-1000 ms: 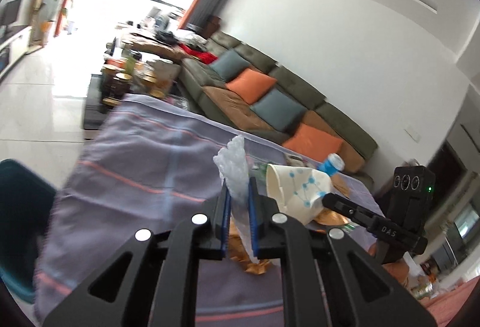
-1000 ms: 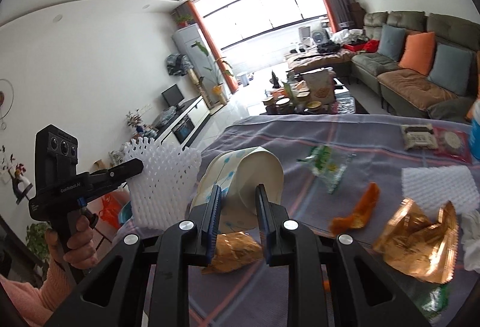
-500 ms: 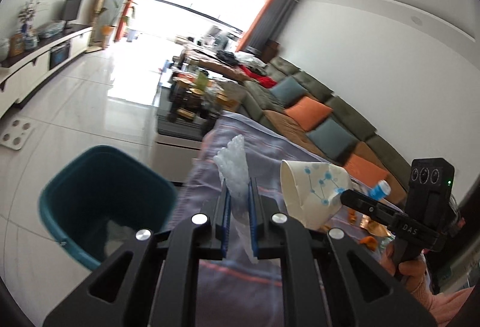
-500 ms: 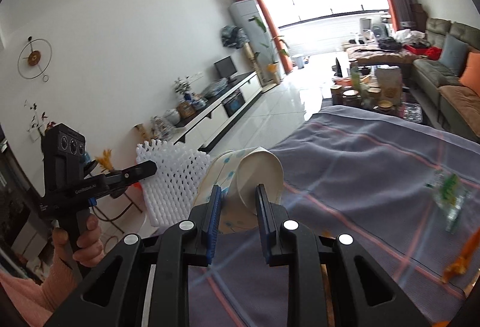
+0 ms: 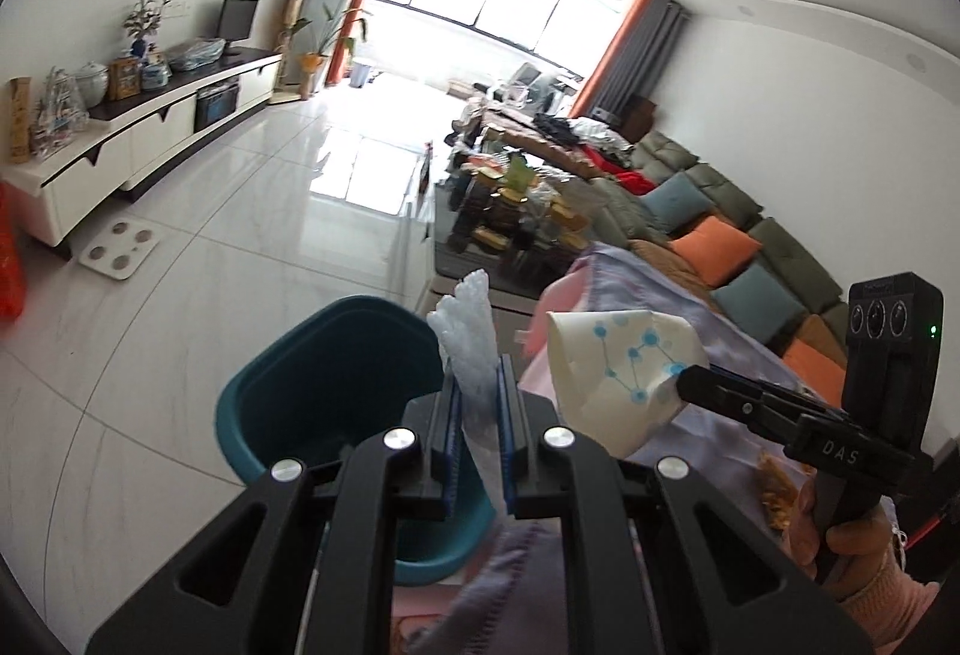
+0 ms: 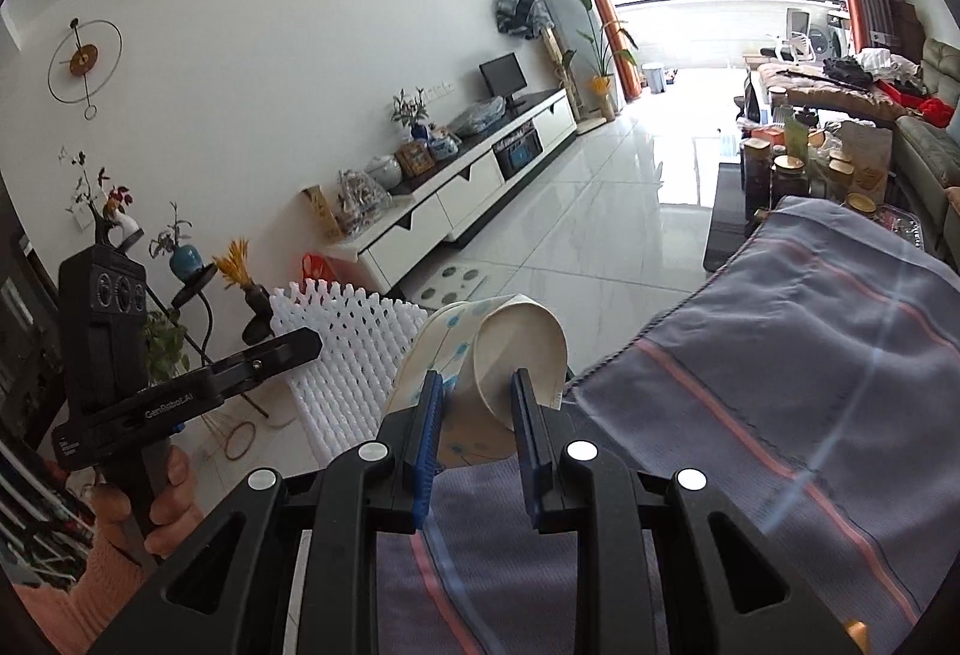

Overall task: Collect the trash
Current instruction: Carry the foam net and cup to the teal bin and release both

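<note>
My left gripper (image 5: 478, 385) is shut on a white foam net sleeve (image 5: 471, 337), held above the near rim of a teal trash bin (image 5: 312, 391) on the floor. The sleeve also shows in the right wrist view (image 6: 342, 349). My right gripper (image 6: 477, 391) is shut on a crushed white paper cup with blue dots (image 6: 510, 355), held over the table's left edge. In the left wrist view the cup (image 5: 618, 373) hangs just right of the bin, in the right gripper's fingers.
A grey-purple striped tablecloth (image 6: 780, 355) covers the table at right. White tiled floor (image 5: 240, 265) surrounds the bin. A TV cabinet (image 6: 456, 193) runs along the left wall. A cluttered coffee table (image 5: 516, 199) and a sofa (image 5: 720, 247) stand beyond.
Both grippers have swung left from over the table toward the floor side, each keeping its load. The teal bin has come into view, now under the left gripper.
</note>
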A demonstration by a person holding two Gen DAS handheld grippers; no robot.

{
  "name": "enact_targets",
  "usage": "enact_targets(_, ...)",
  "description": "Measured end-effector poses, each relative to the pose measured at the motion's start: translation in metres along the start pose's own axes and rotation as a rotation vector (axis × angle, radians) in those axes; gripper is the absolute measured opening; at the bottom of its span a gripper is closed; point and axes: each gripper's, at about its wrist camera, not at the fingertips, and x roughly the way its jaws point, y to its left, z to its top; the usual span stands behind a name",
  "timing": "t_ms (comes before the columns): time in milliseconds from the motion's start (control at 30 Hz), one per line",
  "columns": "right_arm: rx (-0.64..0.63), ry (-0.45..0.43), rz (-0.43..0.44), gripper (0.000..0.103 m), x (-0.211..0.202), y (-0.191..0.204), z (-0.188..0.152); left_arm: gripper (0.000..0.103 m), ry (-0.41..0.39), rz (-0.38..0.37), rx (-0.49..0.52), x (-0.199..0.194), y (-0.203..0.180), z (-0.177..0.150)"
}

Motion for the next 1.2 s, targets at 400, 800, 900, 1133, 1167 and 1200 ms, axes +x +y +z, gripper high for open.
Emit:
enact_targets(400,-0.006,0.121,-0.021,0.024,0.063,0.006,0.007,0.012,0.077,0.106,-0.038,0.043,0.033,-0.007)
enact_targets(800,0.038,0.190,-0.020,0.028,0.090,0.003,0.009,0.013,0.138,0.157,-0.070,0.078,0.049,-0.020)
enact_targets(900,0.050,0.191,-0.015,0.028,0.091,0.001,0.008,0.026,0.147,0.156,-0.087,0.082,0.052,-0.020)
enact_targets(1133,0.064,0.158,-0.006,0.029,0.071,-0.004,0.006,0.038,0.155,0.152,-0.100,0.086,0.052,-0.025)
enact_targets(1167,0.063,0.150,-0.005,0.030,0.066,-0.004,0.006,0.039,0.148,0.144,-0.101,0.084,0.050,-0.026)
enact_targets(1200,0.061,0.140,-0.005,0.032,0.061,-0.005,0.005,0.039,0.143,0.141,-0.100,0.083,0.048,-0.026)
